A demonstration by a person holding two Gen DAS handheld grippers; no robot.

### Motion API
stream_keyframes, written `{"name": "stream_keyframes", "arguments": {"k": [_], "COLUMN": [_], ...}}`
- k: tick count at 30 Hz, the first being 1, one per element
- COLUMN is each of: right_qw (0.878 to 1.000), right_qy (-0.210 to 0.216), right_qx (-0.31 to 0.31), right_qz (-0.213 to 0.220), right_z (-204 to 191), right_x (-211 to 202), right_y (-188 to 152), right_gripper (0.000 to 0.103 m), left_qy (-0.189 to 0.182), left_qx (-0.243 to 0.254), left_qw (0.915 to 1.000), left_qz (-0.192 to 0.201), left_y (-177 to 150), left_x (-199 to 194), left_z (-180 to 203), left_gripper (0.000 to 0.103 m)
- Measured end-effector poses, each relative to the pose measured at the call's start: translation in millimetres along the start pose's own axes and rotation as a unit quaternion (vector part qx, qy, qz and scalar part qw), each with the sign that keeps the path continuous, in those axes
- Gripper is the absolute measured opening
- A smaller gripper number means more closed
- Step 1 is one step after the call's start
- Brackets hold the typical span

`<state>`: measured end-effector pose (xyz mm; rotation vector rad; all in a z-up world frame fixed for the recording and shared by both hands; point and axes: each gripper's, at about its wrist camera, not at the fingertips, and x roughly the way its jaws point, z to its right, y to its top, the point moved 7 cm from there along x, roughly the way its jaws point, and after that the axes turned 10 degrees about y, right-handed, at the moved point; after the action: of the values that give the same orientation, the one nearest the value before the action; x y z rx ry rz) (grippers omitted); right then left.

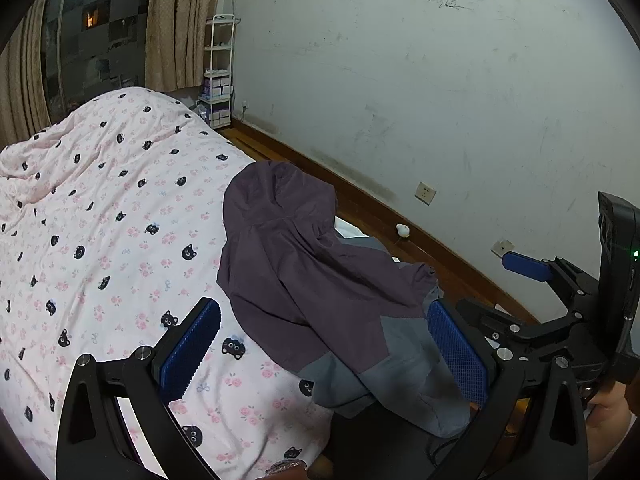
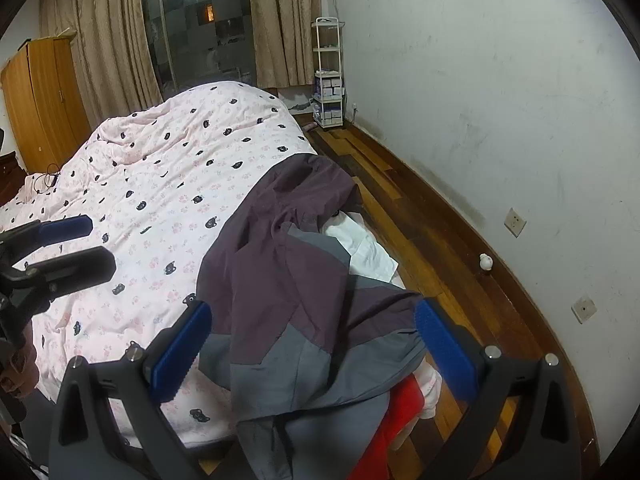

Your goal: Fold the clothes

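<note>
Draped over the bed corner, a purple-grey jacket hides white cloth; left gripper and right gripper are held wide, empty.

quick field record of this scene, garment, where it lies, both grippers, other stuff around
garment: crumpled purple and grey jacket
location: near corner of the bed, on the pink quilt with black cat print, partly hanging over the edge
left gripper: open, blue pads either side of the jacket's hem, not gripping
right gripper: open, framing the jacket's grey lower part, not gripping
under jacket: white cloth, red item
floor: wooden boards
background: beige curtains, white shelf rack, wooden wardrobe
</note>
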<state>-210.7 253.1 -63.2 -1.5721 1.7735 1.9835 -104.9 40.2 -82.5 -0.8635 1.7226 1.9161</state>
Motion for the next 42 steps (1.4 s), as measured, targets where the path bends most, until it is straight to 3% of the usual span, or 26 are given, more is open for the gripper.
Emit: {"name": "stream_keyframes", "arguments": {"k": [42], "right_qw": [1.000], "right_qy": [0.017], "right_qx": [0.011], "right_qz": [-0.014], "right_z": [14], "right_x": [29], "right_y": [-1], "right_gripper": [0.103], "left_qy": [0.011], "left_qx": [-0.008], "left_qw": [0.9990], "left_qz": [-0.042], "left_y": [12], "left_x": [31], "left_z": [-9], "left_gripper": [0.103]}}
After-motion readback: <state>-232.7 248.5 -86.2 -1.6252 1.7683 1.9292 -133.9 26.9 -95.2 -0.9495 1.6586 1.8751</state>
